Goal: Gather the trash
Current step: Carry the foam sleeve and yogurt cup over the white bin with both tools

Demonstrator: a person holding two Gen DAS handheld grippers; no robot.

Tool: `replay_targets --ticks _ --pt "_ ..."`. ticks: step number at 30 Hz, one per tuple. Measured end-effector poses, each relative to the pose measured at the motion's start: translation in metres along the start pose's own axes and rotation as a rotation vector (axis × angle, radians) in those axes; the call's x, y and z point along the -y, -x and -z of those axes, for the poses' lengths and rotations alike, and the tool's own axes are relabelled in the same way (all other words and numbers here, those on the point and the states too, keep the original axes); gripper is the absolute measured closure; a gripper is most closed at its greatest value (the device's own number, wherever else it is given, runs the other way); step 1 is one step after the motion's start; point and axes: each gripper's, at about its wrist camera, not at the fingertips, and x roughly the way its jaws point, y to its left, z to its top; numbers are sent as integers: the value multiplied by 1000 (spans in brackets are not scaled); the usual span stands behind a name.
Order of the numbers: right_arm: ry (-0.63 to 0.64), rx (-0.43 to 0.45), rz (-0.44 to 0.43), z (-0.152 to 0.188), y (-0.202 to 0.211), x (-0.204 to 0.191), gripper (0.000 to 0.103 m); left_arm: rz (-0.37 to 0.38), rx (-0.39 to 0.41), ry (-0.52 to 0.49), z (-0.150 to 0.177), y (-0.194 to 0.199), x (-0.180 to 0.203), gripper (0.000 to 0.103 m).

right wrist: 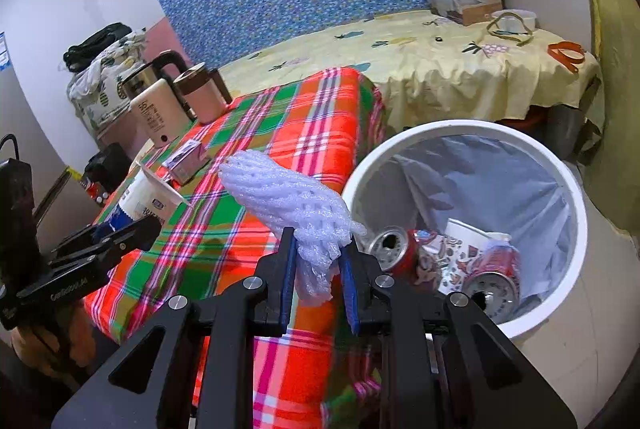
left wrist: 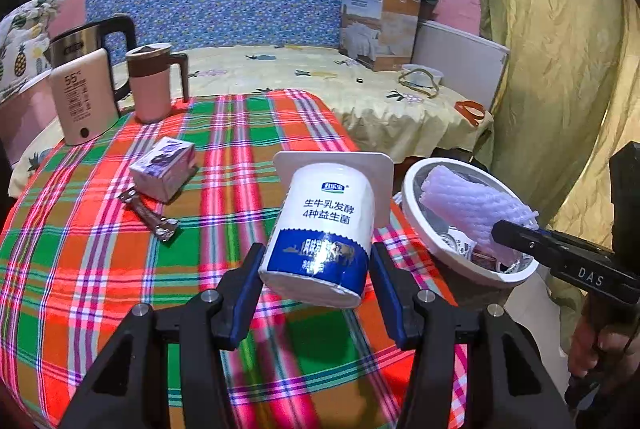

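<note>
The left claw (left wrist: 316, 271) grips a white and blue yogurt cup (left wrist: 322, 229), tilted, above a desk (left wrist: 100, 249) covered in red, green and orange plaid. The cup reads "生牛乳发酵 4种益生菌". The right claw (right wrist: 318, 265) pinches a pale foam fruit net (right wrist: 288, 197) at the desk's edge, just beside a white trash bin (right wrist: 560, 165) holding crushed red cans (right wrist: 494, 275) and a printed paper cup (right wrist: 460, 253). Left on the desk: a small purple carton (left wrist: 164, 165) and a brown wrapper (left wrist: 150, 215). A kettle sleeve (left wrist: 82, 101) shows "55°". "DAS" marks the right claw's arm.
</note>
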Motion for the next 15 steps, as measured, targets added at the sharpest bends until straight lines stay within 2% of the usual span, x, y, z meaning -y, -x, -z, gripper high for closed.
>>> replay_targets --ticks 15 --pt "-67 22 66 2 13 38 80 57 -17 -68 -12 -22 41 49"
